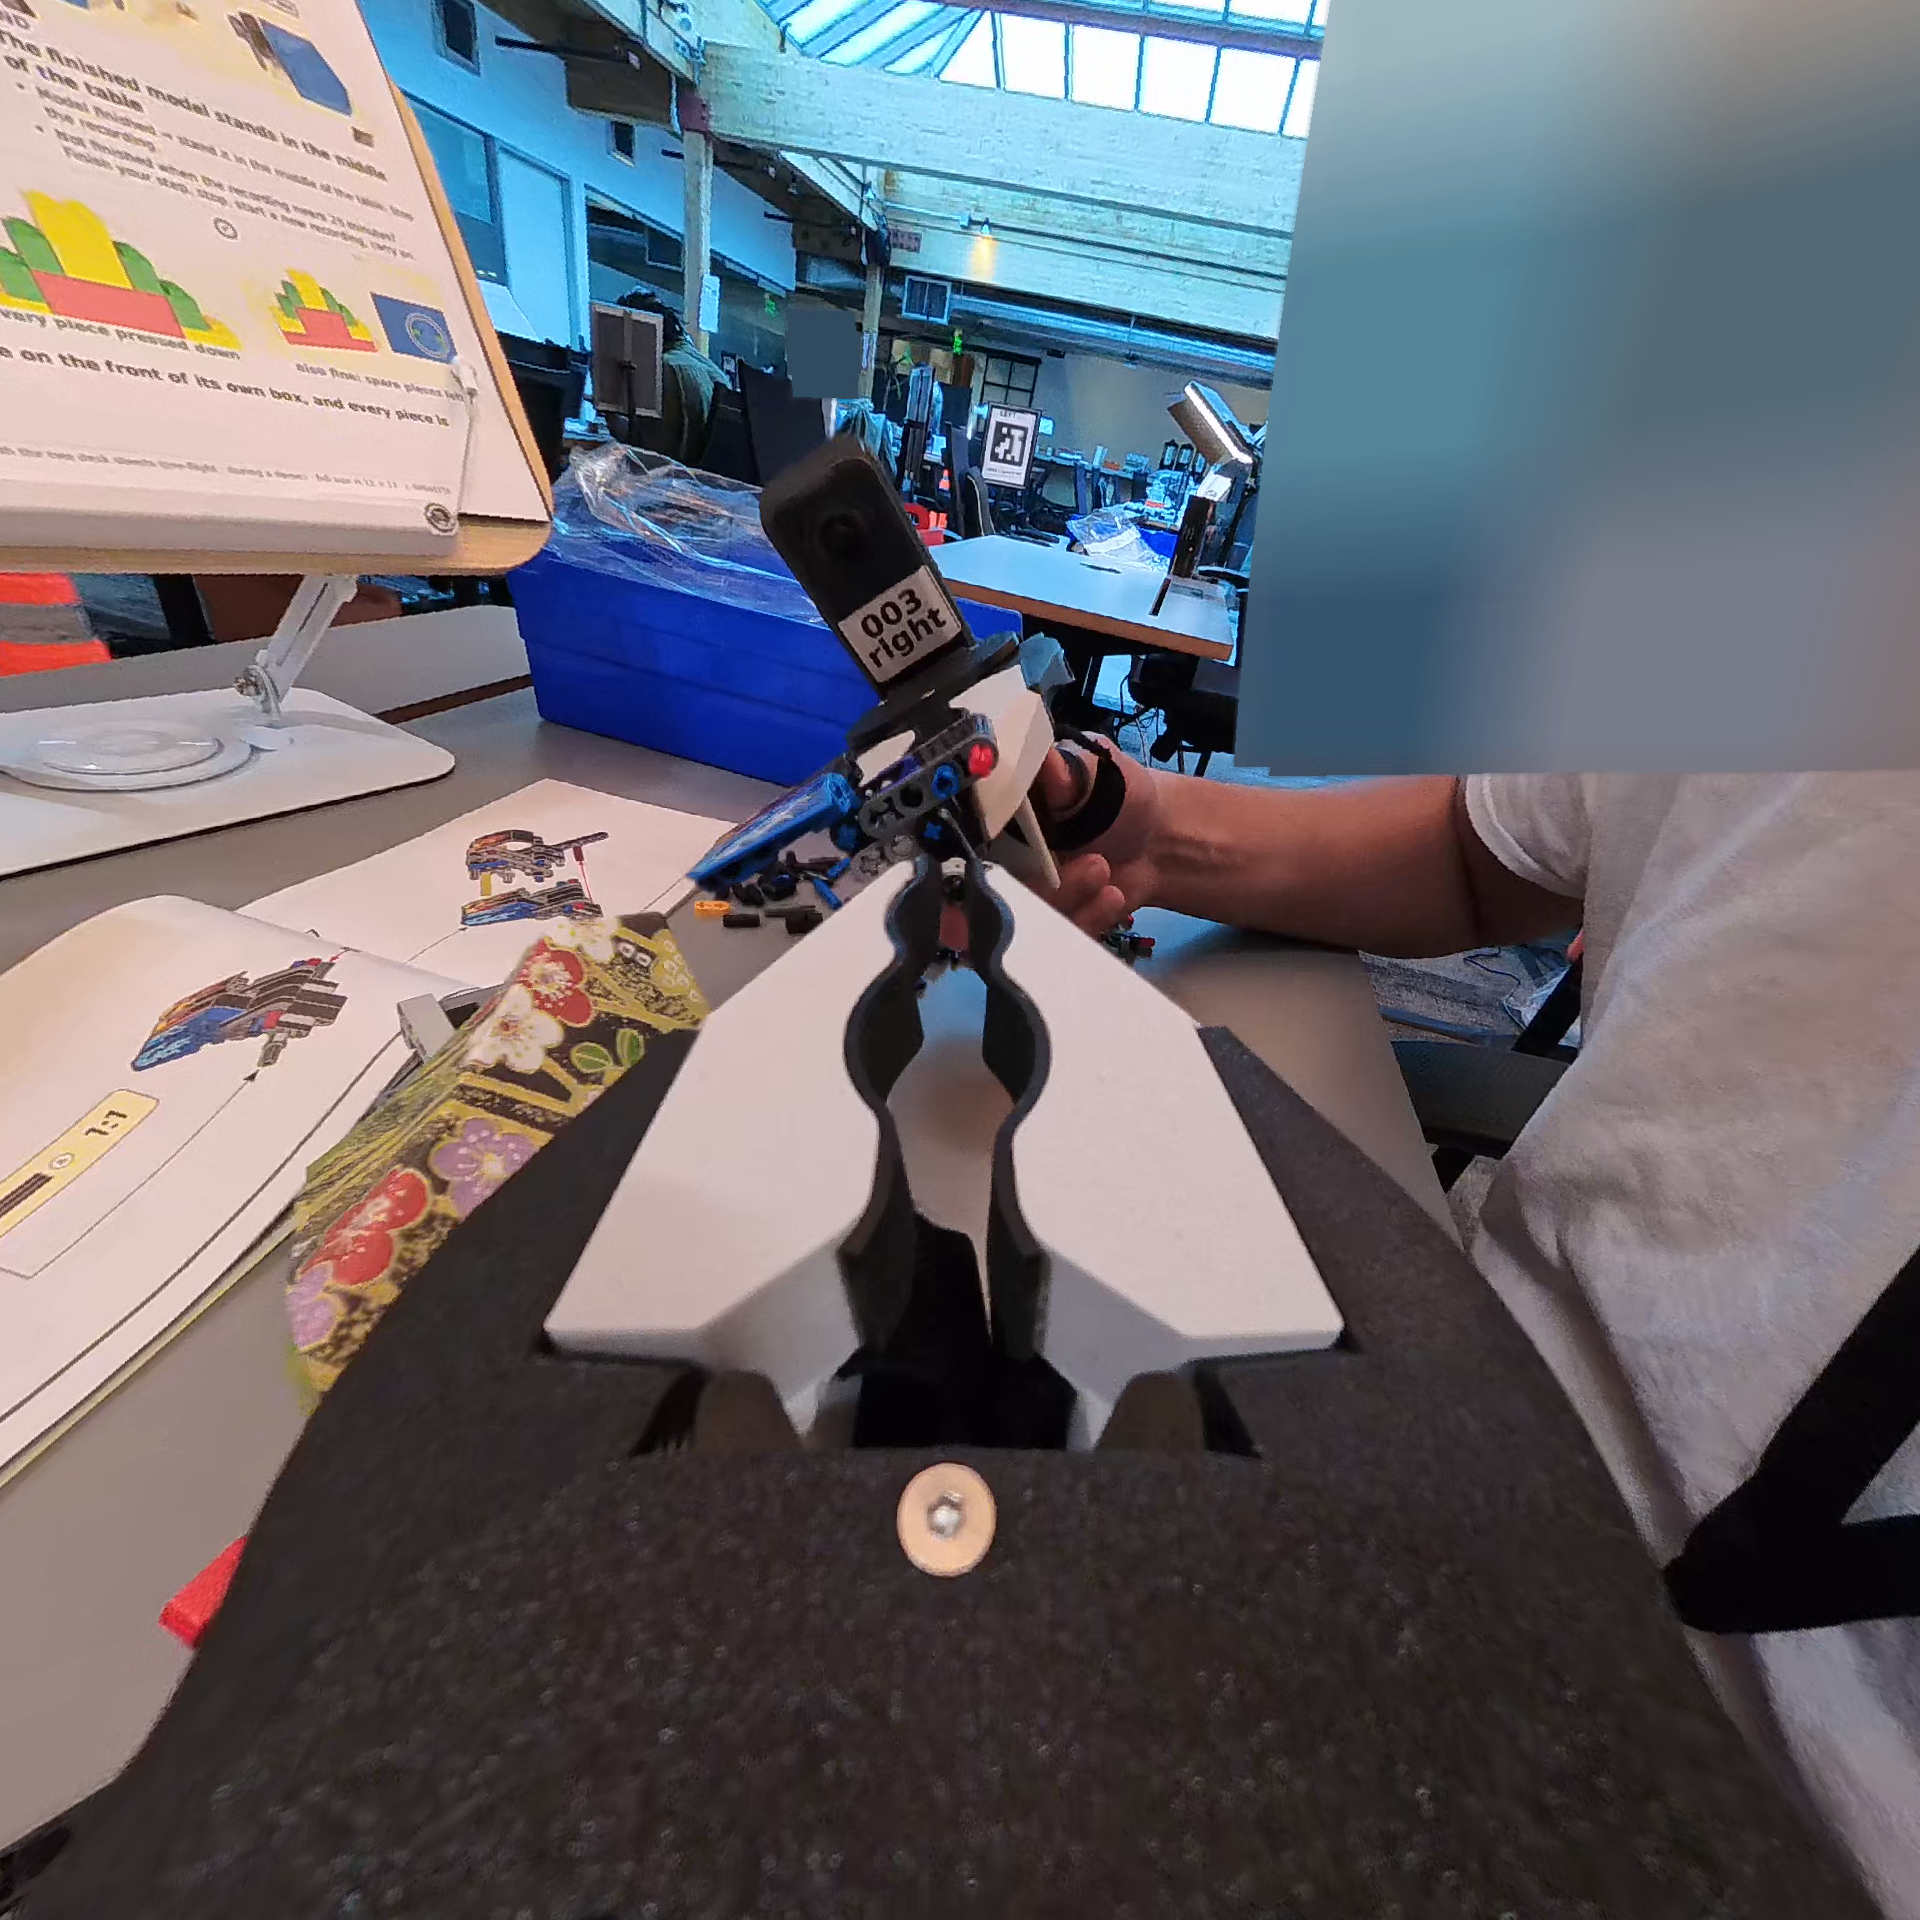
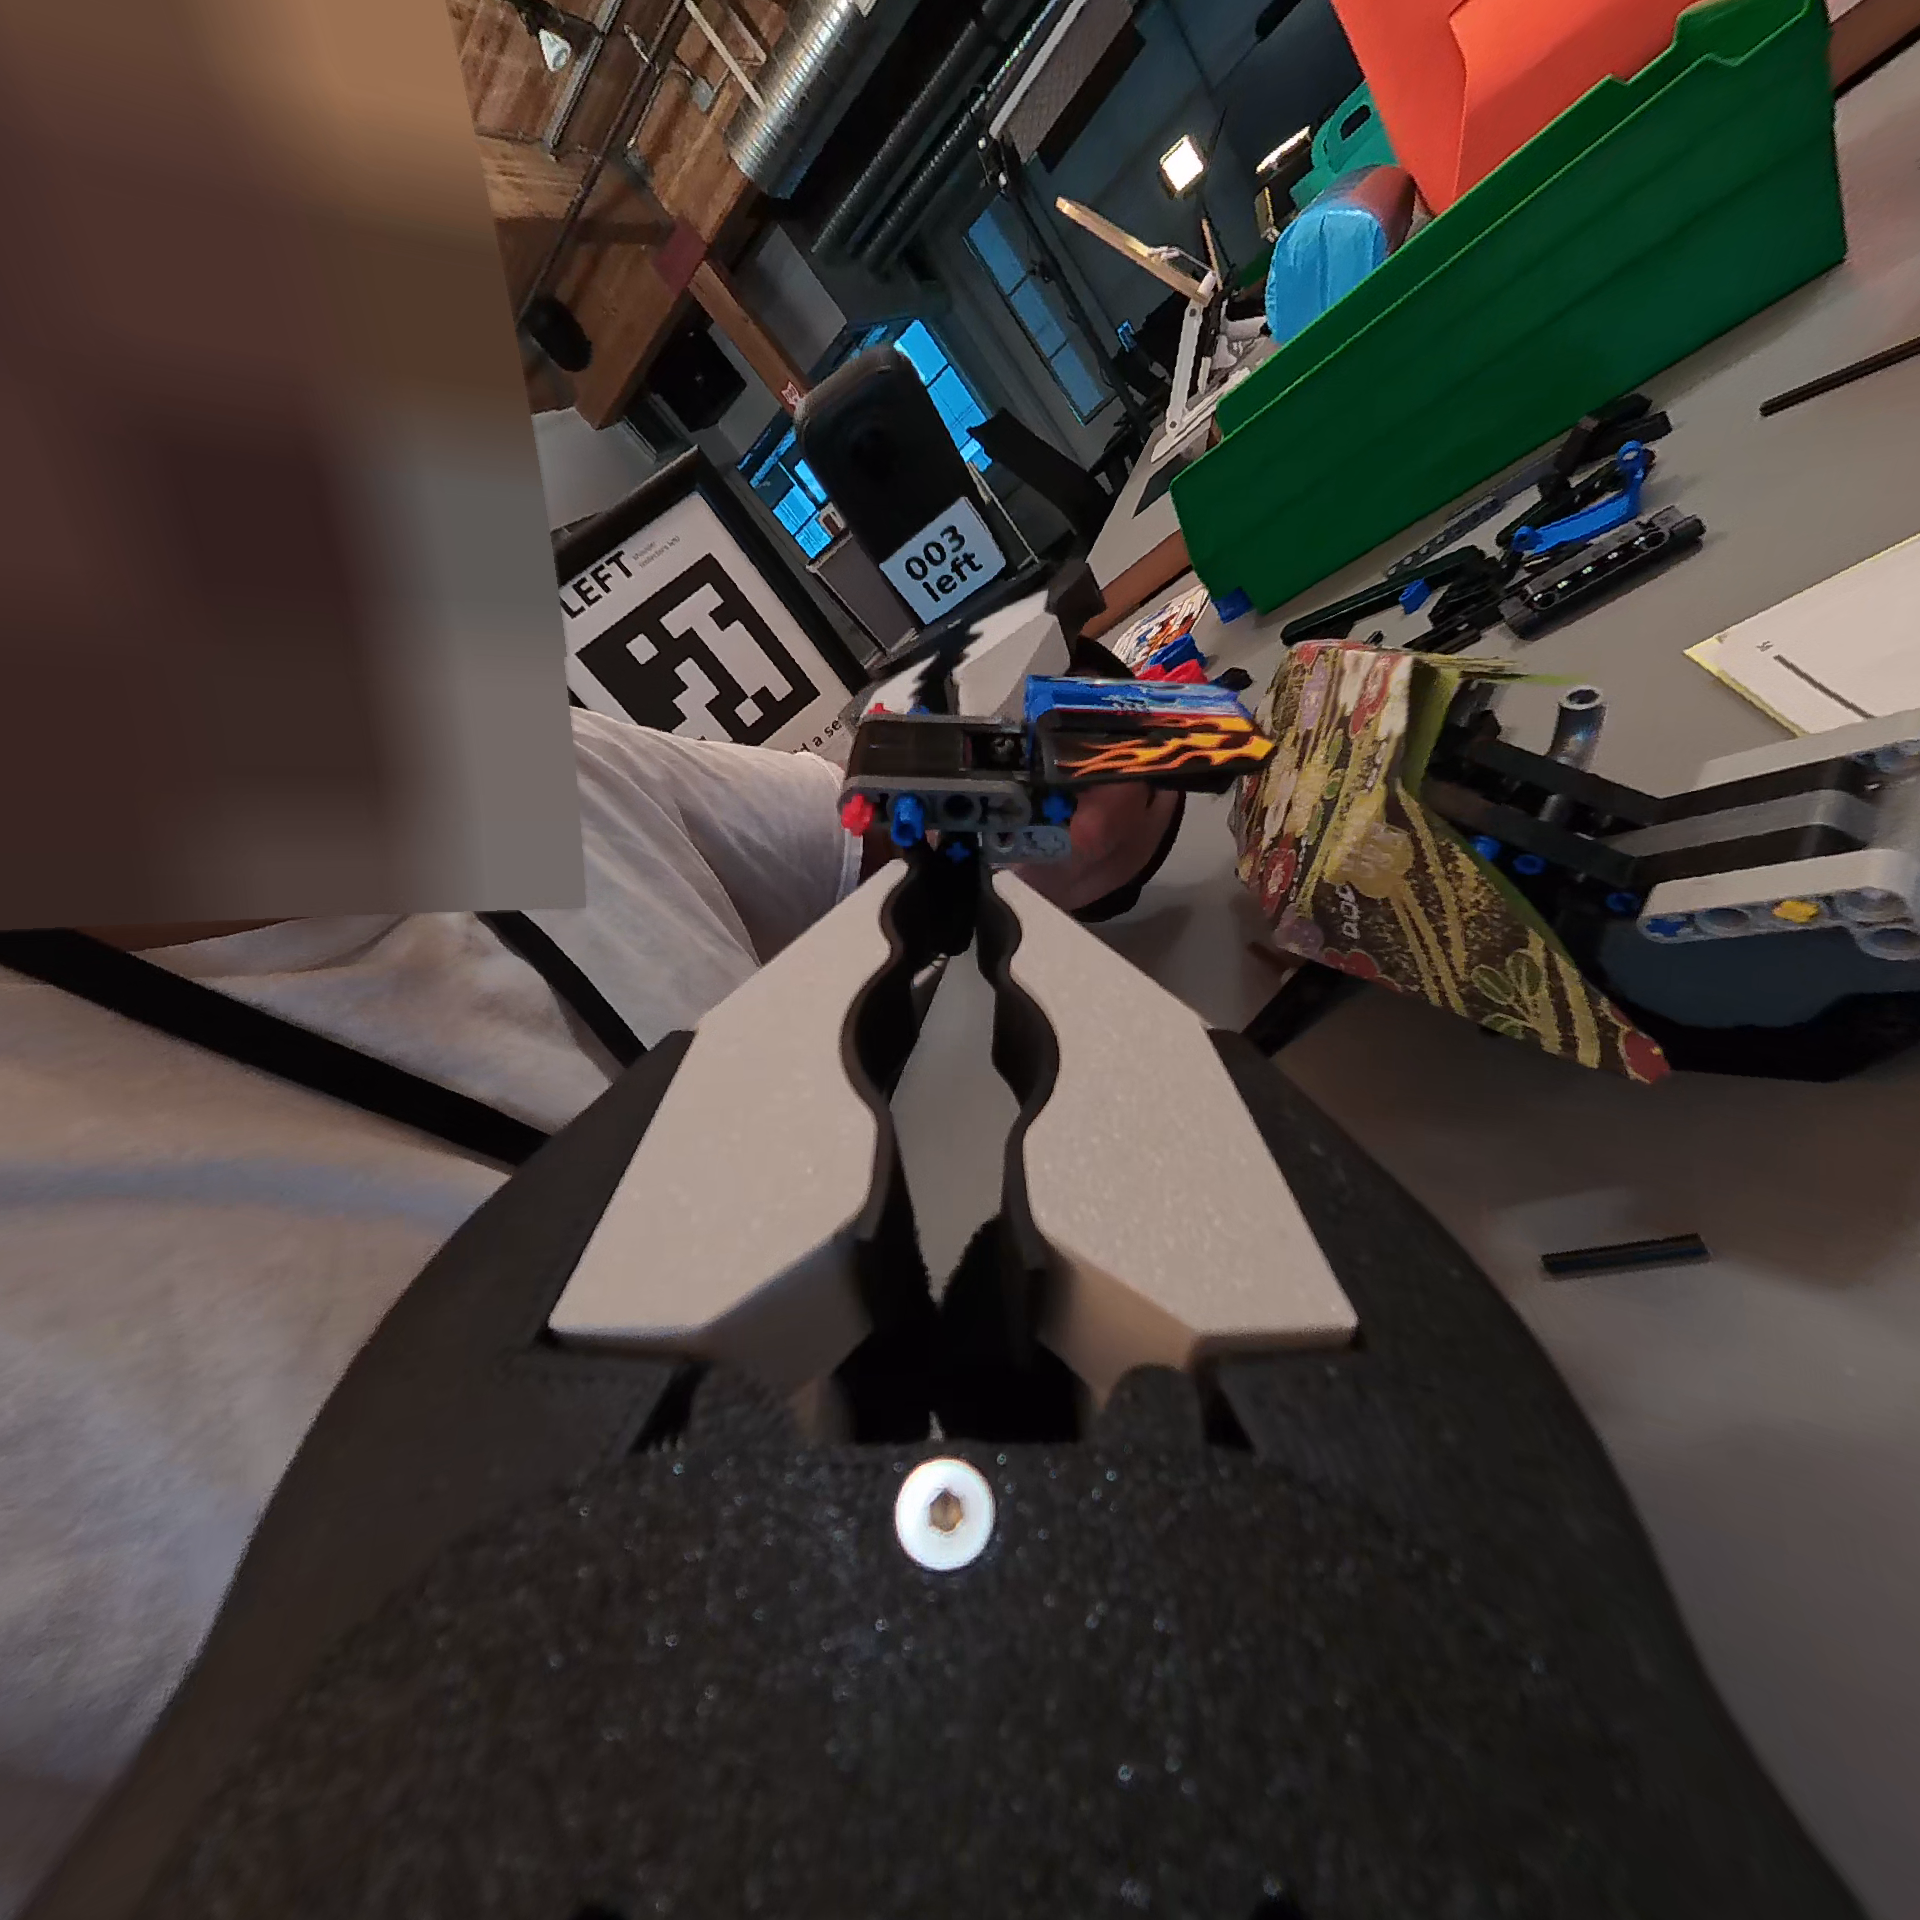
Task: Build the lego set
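- Grip: left hand-held gripper point(image 1: 948, 883) and right hand-held gripper point(image 2: 943, 873) both pinched the same small blue-and-black technic sub-assembly with flame-printed panel point(image 2: 1049, 758) from opposite sides, fingers nearly closed on it, held up above the grey counter point(image 2: 1766, 1351).
- Progress: looked mid-build; sub-assembly had beams, pins and panel joined, not a finished model.
- Second, bigger grey-and-black technic chunk point(image 2: 1704, 831) sat on the counter, partly under a floral-patterned cloth pouch point(image 2: 1382, 831).
- Left to do: loose black and blue beams and pins point(image 2: 1558, 551) lay near a green plastic bin point(image 2: 1507, 364), more small pins point(image 1: 779, 899) by the open instruction booklet point(image 1: 208, 1070).
- Judgement: plenty of steps remained; joining the two chunks probably among them.
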{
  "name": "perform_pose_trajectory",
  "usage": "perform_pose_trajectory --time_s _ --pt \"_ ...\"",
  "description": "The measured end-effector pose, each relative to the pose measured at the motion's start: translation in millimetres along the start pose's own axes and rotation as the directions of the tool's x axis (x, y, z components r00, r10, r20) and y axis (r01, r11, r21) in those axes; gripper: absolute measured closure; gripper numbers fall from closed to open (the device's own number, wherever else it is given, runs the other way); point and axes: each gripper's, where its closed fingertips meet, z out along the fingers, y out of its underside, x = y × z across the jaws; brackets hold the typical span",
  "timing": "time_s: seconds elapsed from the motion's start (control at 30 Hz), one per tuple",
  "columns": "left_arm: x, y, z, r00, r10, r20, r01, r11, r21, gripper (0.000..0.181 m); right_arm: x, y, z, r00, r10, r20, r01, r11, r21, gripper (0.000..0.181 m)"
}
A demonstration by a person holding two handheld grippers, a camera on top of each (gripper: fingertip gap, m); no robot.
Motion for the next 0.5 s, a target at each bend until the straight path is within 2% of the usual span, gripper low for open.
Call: perform_pose_trajectory --time_s 0.33,0.5 --pt "1.2 -0.6 0.7 1.000 -0.015 -0.001 0.015 1.000 0.007 0.177 -0.1 0.8 4.7 1.000 -0.011 -0.010 0.011 1.000 0.000 0.175" --pt "0.7 0.9 -0.2 1.000 -0.019 -0.002 0.019 1.000 -0.003 0.166 2.8 0.4 3.9 0.999 -0.028 -0.045 0.028 1.000 -0.002 0.175"
